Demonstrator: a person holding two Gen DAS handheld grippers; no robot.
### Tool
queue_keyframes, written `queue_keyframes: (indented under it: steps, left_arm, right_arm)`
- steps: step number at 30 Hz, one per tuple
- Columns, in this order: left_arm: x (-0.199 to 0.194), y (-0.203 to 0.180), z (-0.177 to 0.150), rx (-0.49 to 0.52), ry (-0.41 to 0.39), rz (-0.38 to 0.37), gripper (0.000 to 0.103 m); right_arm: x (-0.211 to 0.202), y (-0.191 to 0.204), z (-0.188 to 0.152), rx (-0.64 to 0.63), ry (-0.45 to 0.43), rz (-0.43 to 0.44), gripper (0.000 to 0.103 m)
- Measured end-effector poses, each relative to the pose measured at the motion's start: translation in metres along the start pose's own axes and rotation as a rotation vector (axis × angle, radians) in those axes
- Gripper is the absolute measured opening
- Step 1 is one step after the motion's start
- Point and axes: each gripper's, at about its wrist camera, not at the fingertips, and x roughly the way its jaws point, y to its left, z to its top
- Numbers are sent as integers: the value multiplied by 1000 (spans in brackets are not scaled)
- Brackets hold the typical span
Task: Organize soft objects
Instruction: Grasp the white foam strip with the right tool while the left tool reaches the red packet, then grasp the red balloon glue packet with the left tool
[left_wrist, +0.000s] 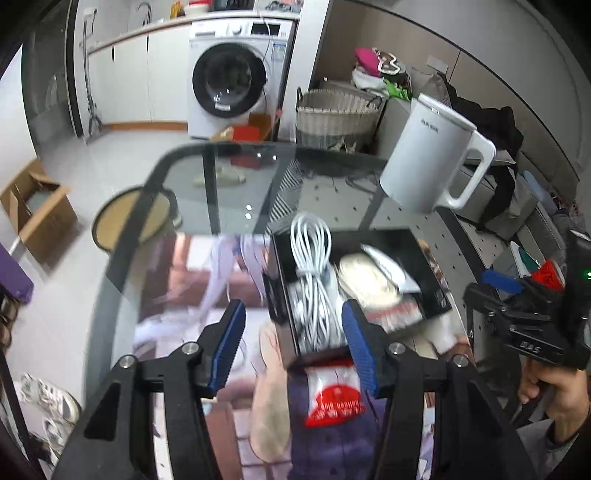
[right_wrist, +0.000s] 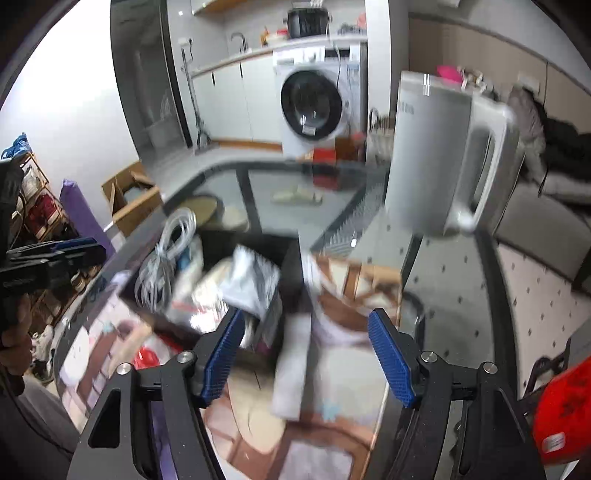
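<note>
A black tray (left_wrist: 424, 254) sits on the glass table (left_wrist: 221, 192), holding a coiled white cable (left_wrist: 312, 258), a beige soft pouch (left_wrist: 365, 280) and white packets. A red-and-white packet (left_wrist: 334, 395) lies at its near edge. My left gripper (left_wrist: 293, 332) is open, its fingers straddling the tray's near end. My right gripper (right_wrist: 306, 332) is open above the printed mat (right_wrist: 332, 369), right of the tray (right_wrist: 207, 325); the cable (right_wrist: 166, 251) and a grey-white packet (right_wrist: 251, 280) show there.
A white kettle (left_wrist: 432, 147) stands at the table's back right, also in the right wrist view (right_wrist: 443, 155). A washing machine (left_wrist: 229, 74), a wicker basket (left_wrist: 332, 114) and a cardboard box (left_wrist: 33, 206) are on the floor beyond. The right gripper appears at the edge of the left wrist view (left_wrist: 517, 317).
</note>
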Motion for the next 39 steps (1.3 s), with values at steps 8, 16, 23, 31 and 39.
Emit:
queue_keyframes:
  steps: [8,16,23,31,39]
  left_arm:
    - [20,-20,-40,102,91,32,54]
    - [31,-38,-53,186,120,51,54]
    - [41,-48,-59,211,158,56,54]
    - [66,-63,-67,249,203,80,55]
    - [80,-70,-69,265,238,130,56]
  right_arm:
    - [43,10,-38,-95,167,1,40]
    - [40,14,-57,-134,242,23,21]
    - [14,52,-96,-281,308,138,22]
    - [33,78,-87,-308,285,92,23]
    - [42,90,-79,-304,287,82,29]
